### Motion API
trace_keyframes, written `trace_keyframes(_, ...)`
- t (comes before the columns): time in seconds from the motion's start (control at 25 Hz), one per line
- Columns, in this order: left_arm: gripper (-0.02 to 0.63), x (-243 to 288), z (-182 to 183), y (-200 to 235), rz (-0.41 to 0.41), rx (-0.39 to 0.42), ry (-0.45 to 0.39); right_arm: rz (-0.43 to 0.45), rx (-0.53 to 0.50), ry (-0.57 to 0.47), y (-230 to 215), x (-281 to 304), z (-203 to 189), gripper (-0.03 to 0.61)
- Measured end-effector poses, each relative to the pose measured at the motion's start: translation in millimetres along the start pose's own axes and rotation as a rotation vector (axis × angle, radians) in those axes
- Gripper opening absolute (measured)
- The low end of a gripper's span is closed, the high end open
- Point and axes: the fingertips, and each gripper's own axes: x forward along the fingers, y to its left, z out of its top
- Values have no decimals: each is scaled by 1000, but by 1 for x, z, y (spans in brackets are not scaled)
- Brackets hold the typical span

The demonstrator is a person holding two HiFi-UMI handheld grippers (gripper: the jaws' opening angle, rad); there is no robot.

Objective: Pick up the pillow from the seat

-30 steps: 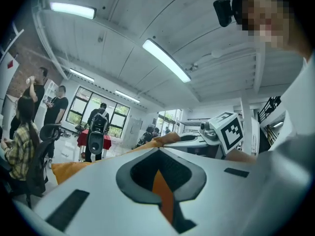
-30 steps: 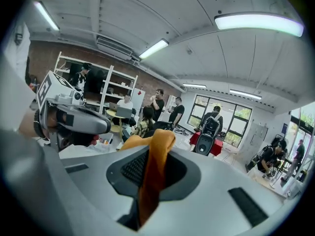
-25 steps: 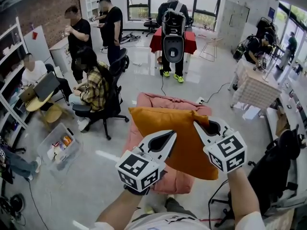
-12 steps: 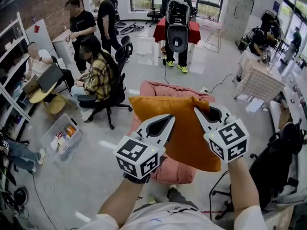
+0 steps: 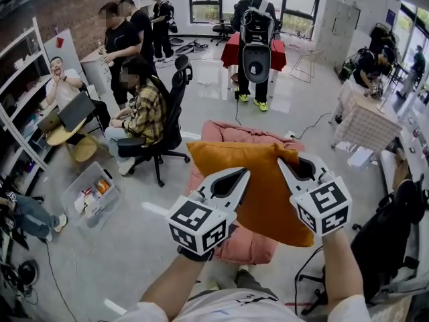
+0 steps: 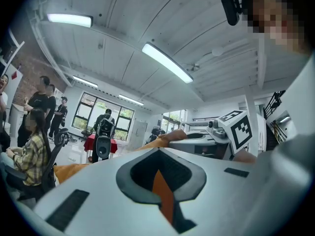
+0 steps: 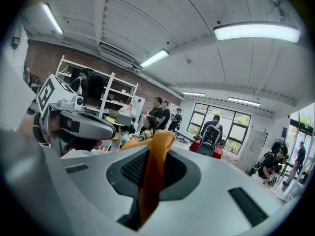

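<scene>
Little changed: left gripper (image 5: 240, 174) and right gripper (image 5: 285, 164) still pinch the orange pillow (image 5: 265, 196), raised over the pink seat (image 5: 228, 134). Pickup looks done.

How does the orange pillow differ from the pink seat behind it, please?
The orange pillow is held up, pinched by the left gripper and right gripper; the pink seat rests on the floor below. The pillow is flat and smooth; the seat is bulkier and puffy. Both look like soft fabric.
</scene>
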Motion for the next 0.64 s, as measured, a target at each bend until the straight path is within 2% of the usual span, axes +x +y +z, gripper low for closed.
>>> trace_keyframes(0.64,11,-5,-8,-11,-15,10,-1,-14,-17,-16,9,-11,-2,44)
